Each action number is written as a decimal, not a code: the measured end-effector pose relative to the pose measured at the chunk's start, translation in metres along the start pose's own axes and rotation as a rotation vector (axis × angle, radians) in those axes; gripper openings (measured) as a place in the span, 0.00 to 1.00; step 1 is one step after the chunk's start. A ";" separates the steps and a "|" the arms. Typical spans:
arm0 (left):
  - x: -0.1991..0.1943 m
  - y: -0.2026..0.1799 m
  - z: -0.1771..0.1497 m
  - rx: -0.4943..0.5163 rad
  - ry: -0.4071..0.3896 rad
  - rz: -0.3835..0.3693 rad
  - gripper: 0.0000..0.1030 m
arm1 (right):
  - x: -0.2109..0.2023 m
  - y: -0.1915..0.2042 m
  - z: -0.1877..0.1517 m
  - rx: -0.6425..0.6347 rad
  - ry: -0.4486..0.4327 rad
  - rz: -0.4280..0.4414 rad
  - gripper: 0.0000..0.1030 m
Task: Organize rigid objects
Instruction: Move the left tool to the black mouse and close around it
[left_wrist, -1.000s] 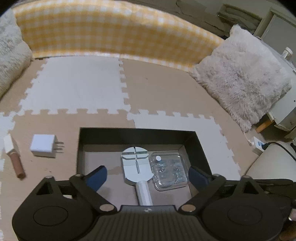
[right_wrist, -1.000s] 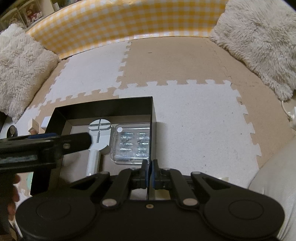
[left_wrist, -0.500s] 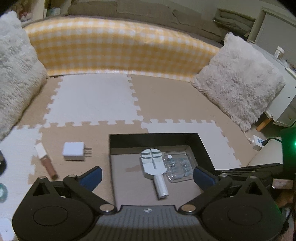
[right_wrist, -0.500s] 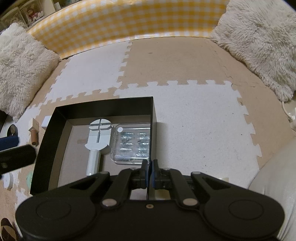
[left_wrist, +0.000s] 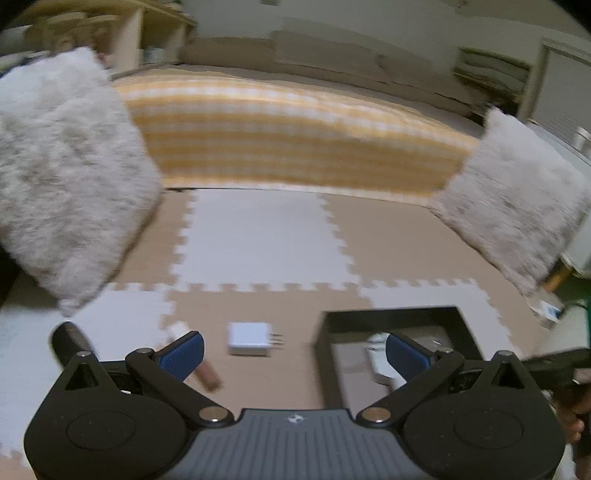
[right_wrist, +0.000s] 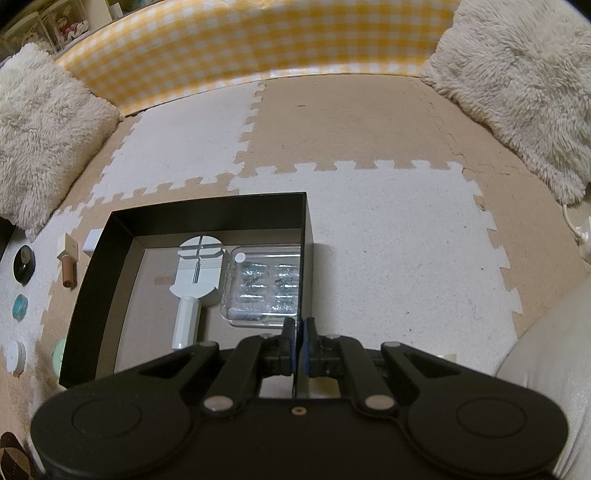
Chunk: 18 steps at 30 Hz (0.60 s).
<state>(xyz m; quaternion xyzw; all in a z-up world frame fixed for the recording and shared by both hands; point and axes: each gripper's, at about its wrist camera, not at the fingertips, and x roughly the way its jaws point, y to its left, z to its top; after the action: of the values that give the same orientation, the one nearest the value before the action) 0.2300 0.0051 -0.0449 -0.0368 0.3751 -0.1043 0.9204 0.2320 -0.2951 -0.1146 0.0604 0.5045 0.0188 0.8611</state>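
The left gripper (left_wrist: 294, 349) is spread wide and holds nothing; its blurred view shows a white charger (left_wrist: 248, 338) with prongs on the foam mat (left_wrist: 258, 236), just left of the black box (left_wrist: 391, 318). The right view is sharp — the right gripper (right_wrist: 299, 345) is pressed fully closed with nothing between its pads, over the box's near edge. Only here are the box's contents clear: a white handled tool (right_wrist: 195, 273) beside a clear plastic case (right_wrist: 264, 286) — and small round items (right_wrist: 23, 264) at the left edge.
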 end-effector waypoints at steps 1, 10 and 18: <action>-0.001 0.008 0.002 -0.016 -0.005 0.014 1.00 | 0.000 0.000 0.000 -0.001 0.000 0.000 0.04; 0.004 0.086 0.016 -0.172 -0.030 0.166 1.00 | 0.000 0.000 0.000 -0.006 0.000 -0.003 0.04; 0.027 0.153 0.012 -0.368 0.021 0.316 1.00 | 0.000 0.001 0.000 -0.010 0.000 -0.006 0.04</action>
<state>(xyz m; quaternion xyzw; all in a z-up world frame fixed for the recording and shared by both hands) 0.2818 0.1487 -0.0772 -0.1435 0.3983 0.1107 0.8992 0.2320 -0.2944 -0.1145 0.0548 0.5045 0.0188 0.8615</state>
